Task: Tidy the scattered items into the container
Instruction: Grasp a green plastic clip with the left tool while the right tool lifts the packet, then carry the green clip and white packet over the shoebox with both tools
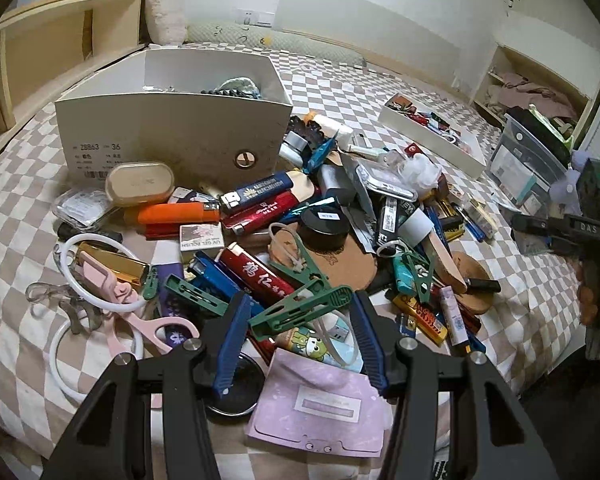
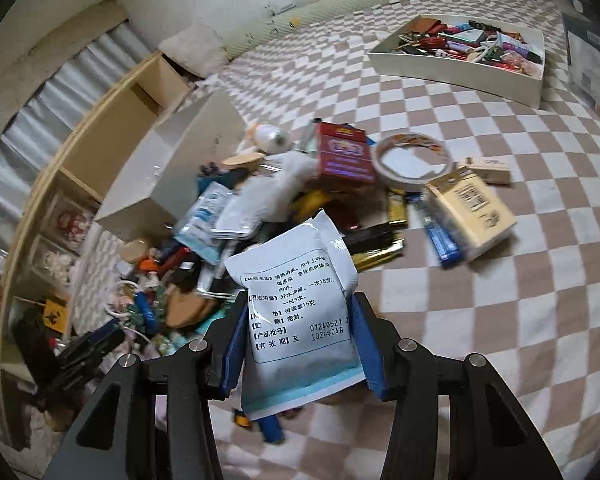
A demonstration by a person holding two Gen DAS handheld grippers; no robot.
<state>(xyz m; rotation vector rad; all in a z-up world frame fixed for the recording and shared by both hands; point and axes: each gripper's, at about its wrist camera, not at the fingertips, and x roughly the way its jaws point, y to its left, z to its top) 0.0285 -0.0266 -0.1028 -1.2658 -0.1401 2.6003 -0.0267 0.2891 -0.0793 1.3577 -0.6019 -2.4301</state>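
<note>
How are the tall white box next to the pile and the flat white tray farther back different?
The tall white box has high walls and hides most of its contents; the flat white tray is shallow, its items plainly visible. The box touches the pile; the tray sits apart. Both are white, open-topped and rest on the checkered blanket.

The white shoebox shows only a few dark and teal tops above its front wall; what fills it is hidden. In the right wrist view the pile is smeared by motion, so small pieces at its left cannot be named, and the medicine sachet covers whatever lies behind it. The shallow tray holds bits too small to tell. The purple packet is partly cut off by the left gripper's frame.
</note>
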